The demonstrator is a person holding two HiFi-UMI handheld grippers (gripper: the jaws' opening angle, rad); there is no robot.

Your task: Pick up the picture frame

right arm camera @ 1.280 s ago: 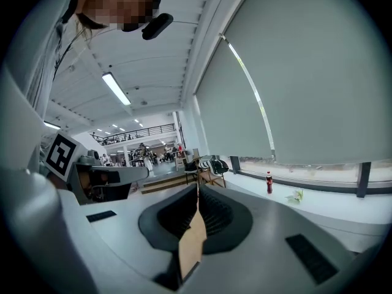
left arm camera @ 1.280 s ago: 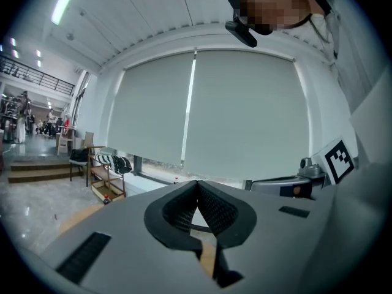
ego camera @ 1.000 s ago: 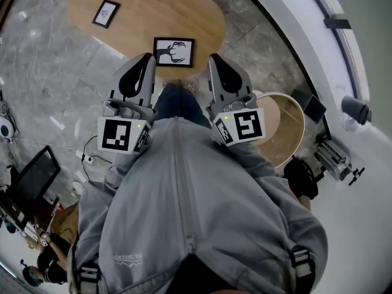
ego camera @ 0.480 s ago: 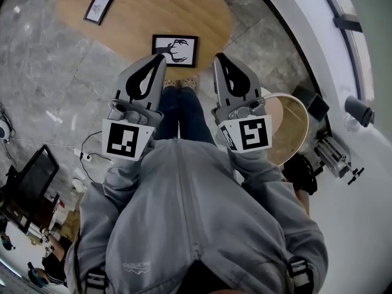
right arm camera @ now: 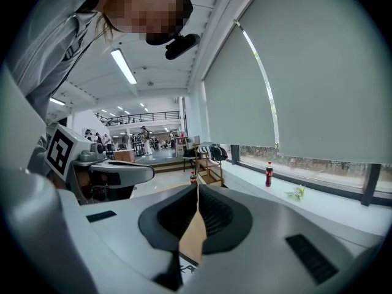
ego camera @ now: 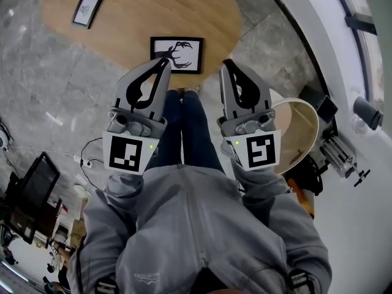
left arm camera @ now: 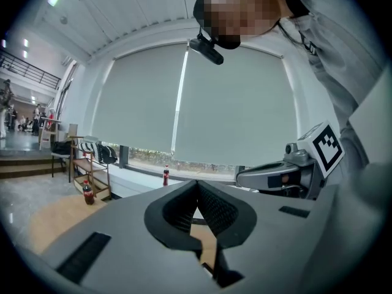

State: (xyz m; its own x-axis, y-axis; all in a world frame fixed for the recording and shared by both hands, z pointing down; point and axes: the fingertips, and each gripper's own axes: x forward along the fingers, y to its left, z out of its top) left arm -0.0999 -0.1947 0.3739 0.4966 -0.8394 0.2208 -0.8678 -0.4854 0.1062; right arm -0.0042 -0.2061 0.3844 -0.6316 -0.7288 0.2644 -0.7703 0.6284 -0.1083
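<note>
Looking steeply down past a grey jacket [ego camera: 196, 225] and jeans-clad legs [ego camera: 187, 127] onto an oval wooden counter [ego camera: 135, 35] on a marble floor [ego camera: 55, 84]. Flanked at the right by a round wooden side table [ego camera: 300, 133], and at the lower left by a dark monitor [ego camera: 33, 182] with a cable [ego camera: 89, 149] trailing nearby. Seen from the left tongs, a cola bottle [left arm camera: 165, 175] upright on the window ledge. Far back on the counter, well apart, a smaller frame [ego camera: 86, 9]. Lying flat near the counter's closer edge, the picture frame [ego camera: 180, 51] with its black antler print. Left tongs [ego camera: 164, 61] pressed together and empty, tip overlapping the frame's lower left part in the head view, contact impossible to tell; right tongs [ego camera: 225, 63] likewise closed on nothing, near the frame's right edge.
</note>
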